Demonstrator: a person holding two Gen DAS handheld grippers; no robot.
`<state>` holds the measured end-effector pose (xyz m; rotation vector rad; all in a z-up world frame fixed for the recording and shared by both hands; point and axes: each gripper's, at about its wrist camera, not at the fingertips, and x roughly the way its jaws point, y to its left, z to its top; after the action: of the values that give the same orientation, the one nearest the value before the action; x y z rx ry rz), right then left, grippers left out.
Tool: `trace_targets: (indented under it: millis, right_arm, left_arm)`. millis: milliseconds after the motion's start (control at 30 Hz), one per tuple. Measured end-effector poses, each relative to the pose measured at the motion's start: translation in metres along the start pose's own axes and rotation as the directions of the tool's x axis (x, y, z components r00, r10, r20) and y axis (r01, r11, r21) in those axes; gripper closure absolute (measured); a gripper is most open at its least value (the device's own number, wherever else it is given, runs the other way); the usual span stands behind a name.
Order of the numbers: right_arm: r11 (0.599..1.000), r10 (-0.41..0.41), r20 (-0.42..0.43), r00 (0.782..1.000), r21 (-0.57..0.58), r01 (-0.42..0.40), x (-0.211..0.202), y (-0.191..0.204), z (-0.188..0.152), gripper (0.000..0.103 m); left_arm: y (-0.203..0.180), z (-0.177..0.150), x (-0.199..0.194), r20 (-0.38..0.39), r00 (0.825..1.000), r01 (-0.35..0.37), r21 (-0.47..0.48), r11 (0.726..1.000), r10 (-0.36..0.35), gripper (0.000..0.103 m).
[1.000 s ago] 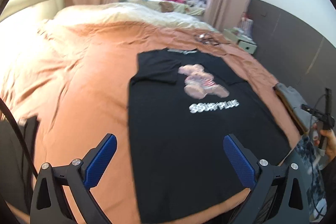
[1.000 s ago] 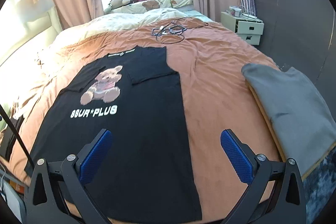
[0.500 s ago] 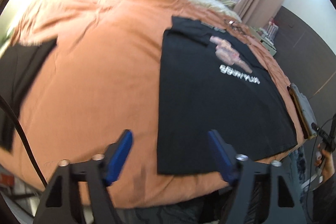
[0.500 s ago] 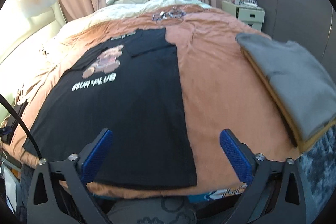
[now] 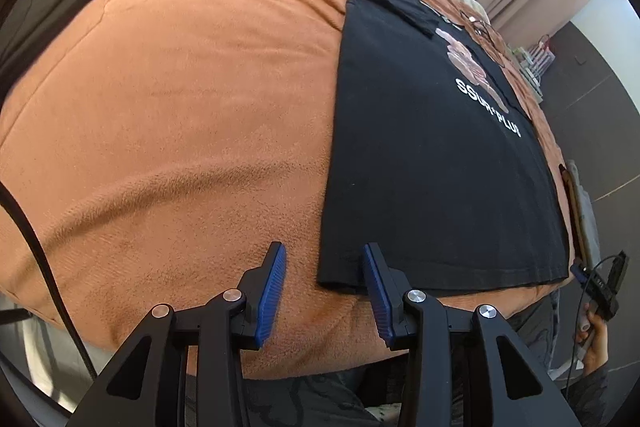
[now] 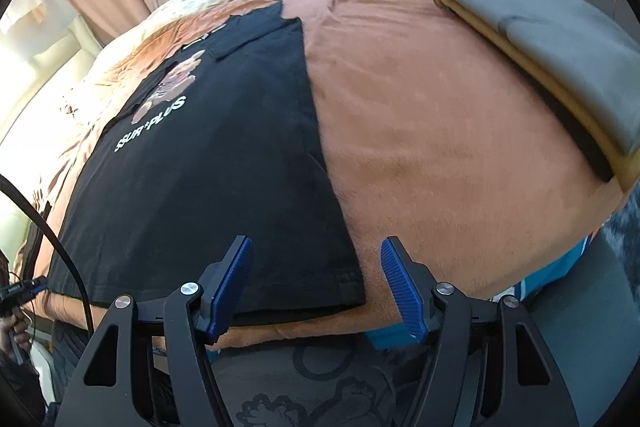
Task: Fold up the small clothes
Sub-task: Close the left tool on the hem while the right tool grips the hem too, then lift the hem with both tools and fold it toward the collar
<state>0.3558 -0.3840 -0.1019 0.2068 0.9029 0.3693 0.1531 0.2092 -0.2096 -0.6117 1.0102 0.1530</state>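
The T-shirt is black with a pink bear print and white letters; the bed cover is orange; the folded blanket is grey.

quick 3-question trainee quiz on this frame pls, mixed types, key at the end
1. True or false: the left gripper is shut on the black T-shirt.
2. Which hem corner does the right gripper straddle? A) the shirt's right corner B) the shirt's left corner C) the collar
3. Fill in: the folded grey garment lies on the ____ blanket.

Key: 1 false, both grippers are open; 2 A; 3 orange.
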Motion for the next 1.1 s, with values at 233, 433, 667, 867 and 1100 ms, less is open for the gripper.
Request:
trace_targets:
  millis: [233, 433, 667, 867, 1100]
  right_arm:
    - [0.993, 0.071, -0.009, 0.997, 0.095, -0.069, 0.008, -0.016, -0.008, 0.038]
    - [0.956, 0.191, 0.013, 0.982, 0.223, -0.189, 0.007, -0.035, -0.023, 0.045]
    - [0.906, 0.277, 0.056, 0.959, 0.318, -0.280, 0.018, -0.046, -0.029, 0.048]
    - [0.880, 0.282, 0.064, 0.957, 0.380, -0.284, 0.039, -0.043, -0.024, 0.077]
    - [0.889, 0.278, 0.074, 0.958, 0.357, -0.286, 0.031, -0.032, -0.021, 0.102]
  left_arm:
    - [0.010, 0.003, 0.008, -0.030, 0.996, 0.086, -0.072, 0.994, -0.088, 0.061]
    - [0.020, 0.001, 0.007, -0.059, 0.980, 0.177, -0.174, 0.969, -0.190, 0.061]
    - [0.033, -0.001, 0.007, -0.035, 0.963, 0.247, -0.294, 0.923, -0.268, 0.061]
    - [0.028, 0.002, 0.009, 0.000, 0.968, 0.239, -0.318, 0.918, -0.252, 0.064]
    - [0.026, -0.009, 0.000, 0.031, 0.985, 0.171, -0.328, 0.929, -0.170, 0.096]
